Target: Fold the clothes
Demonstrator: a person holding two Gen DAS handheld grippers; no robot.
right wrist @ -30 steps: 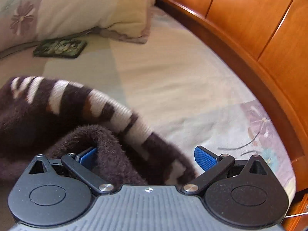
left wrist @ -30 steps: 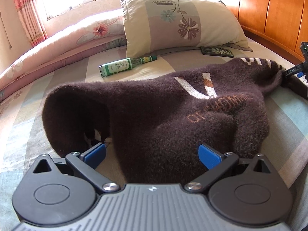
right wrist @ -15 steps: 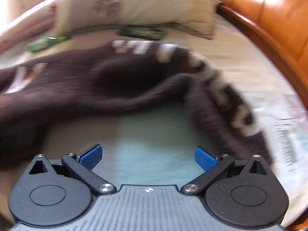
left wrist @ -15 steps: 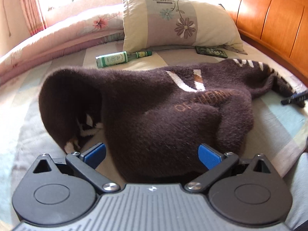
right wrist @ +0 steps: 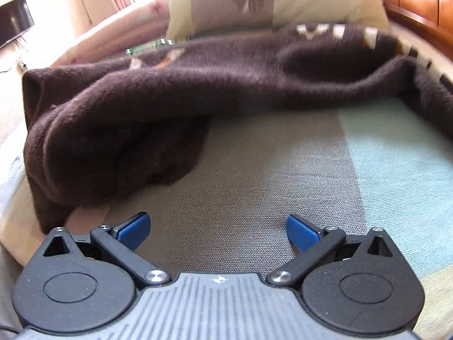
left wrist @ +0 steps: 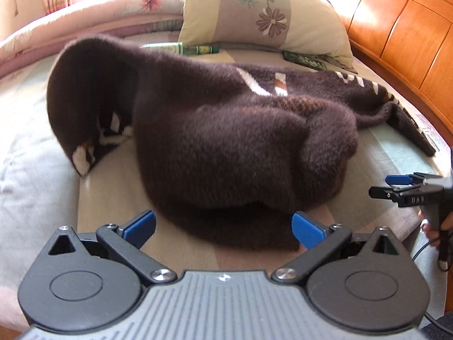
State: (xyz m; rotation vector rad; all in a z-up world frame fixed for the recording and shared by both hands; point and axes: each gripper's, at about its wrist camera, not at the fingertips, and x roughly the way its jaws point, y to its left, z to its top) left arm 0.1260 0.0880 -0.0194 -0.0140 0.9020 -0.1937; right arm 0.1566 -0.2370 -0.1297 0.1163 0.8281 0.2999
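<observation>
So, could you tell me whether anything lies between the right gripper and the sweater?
Nothing visible does. The right gripper is open over bare bedsheet, and the brown sweater lies just ahead, to its left.

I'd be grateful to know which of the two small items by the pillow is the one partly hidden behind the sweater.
The green bottle: the brown sweater hides part of it, while the dark flat case lies in full view.

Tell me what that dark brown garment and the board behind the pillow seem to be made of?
The dark brown garment looks like fuzzy knitted wool or acrylic: matte, with fine hairs standing along its edges. The board looks like varnished wood: orange-brown panels with a glossy sheen.
</observation>
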